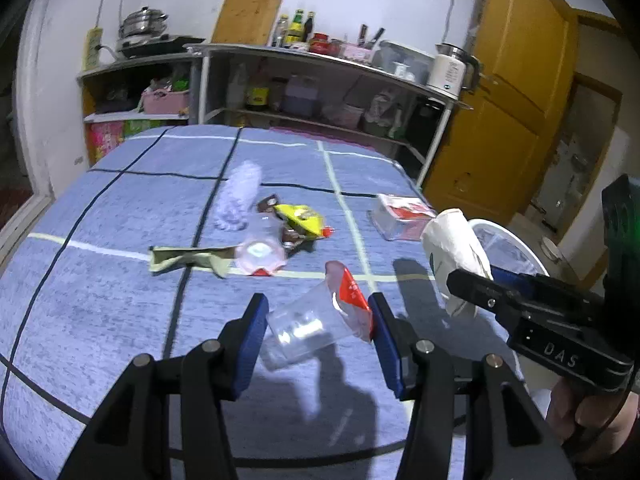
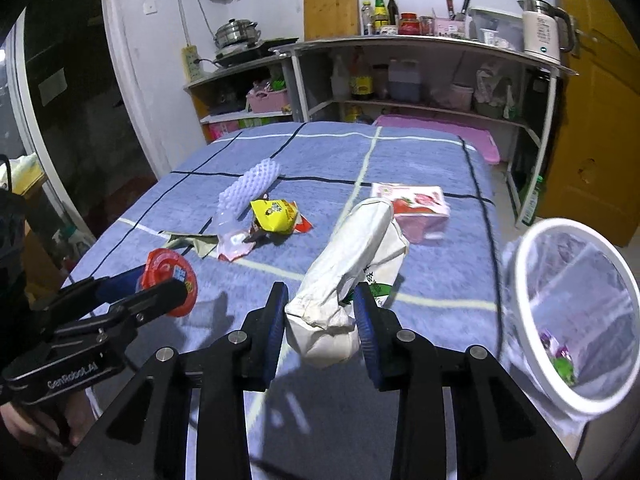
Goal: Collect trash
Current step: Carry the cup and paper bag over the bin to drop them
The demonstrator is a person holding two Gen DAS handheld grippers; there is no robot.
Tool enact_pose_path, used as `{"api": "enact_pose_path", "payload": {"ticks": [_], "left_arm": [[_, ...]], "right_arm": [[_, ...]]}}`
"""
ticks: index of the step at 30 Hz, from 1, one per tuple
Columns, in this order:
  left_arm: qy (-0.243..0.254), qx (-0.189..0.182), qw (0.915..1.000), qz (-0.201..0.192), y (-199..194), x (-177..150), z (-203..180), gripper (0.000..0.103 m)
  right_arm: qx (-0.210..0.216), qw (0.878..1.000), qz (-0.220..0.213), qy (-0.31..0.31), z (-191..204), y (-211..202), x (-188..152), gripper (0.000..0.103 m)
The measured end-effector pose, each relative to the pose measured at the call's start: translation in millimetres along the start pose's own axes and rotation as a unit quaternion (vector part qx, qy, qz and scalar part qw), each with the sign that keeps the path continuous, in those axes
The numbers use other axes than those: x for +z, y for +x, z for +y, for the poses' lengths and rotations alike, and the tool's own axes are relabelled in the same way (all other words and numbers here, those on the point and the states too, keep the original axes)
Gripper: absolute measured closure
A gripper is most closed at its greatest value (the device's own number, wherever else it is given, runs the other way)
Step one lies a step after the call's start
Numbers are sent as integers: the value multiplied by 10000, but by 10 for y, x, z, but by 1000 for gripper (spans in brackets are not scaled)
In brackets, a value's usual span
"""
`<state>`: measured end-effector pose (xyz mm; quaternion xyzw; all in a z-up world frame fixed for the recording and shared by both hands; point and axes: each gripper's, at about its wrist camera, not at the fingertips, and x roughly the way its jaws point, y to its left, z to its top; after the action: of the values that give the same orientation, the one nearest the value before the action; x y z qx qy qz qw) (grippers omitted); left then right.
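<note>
Readable lettering: "DAS" in pale capitals on the black body of the right hand-held gripper (image 1: 486,286), seen from the left wrist view; "GenRobot.AI" in white on the black body of the left hand-held gripper (image 2: 168,284), seen from the right wrist view. Print on the wrappers and the bottle labels is too small or blurred to read.

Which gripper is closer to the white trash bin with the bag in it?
Right. The right gripper, clamping a crumpled white paper bag, is beside the white bin. The left gripper, holding a clear plastic cup, is farther away on its other side.
</note>
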<state>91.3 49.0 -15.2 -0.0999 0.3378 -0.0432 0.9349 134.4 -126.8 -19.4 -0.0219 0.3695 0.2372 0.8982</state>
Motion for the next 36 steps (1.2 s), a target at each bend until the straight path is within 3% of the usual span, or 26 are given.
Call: {"api": "enact_pose_path", "payload": {"ticks": [17,36], "left_arm": [[645,-536,9965,4,-1,67,-778,50],[1343,-1253,9828,199,539,276,-1684,50]], "right_arm": [[-408,9975,-294,505,-546,-615,-264,68],[-1085,9862,-370,1193,-1421,-820,-436,68]]}}
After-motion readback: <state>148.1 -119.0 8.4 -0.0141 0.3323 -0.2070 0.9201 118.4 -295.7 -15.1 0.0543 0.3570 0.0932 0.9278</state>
